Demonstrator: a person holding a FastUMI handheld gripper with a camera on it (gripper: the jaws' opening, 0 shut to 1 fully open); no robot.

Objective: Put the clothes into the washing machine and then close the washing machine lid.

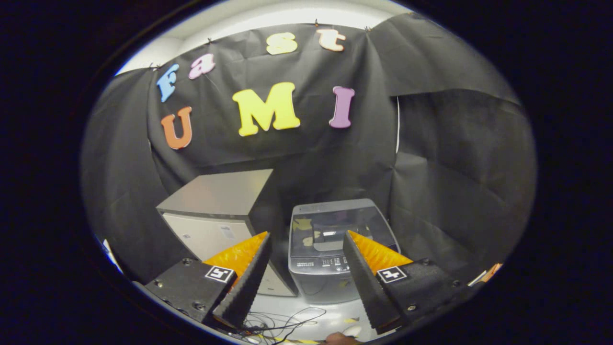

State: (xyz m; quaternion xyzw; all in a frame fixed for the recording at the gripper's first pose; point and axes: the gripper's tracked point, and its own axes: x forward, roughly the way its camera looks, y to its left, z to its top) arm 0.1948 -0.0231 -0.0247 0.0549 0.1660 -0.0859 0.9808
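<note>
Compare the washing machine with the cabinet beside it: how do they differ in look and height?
The washing machine has a glossy lid, shut, and a button panel; the cabinet has a plain matte top. The cabinet stands taller. Both are boxy, on the floor beyond the open claw.

The washer (335, 249) was grey, its lid (335, 225) dark and glossy with pale reflections, and its control strip (322, 262) carried small white marks on a darker grey band. The cabinet (215, 211) beside it had a light grey top and an off-white front. The wall cloth (455, 158) was plain black. The floor (306, 311) was pale, almost white, crossed by thin black cables (282, 323). Each side of the gripper (306, 239) bore a small black-and-white square tag (219, 273). Something orange and white (488, 274) showed at the far right.
</note>
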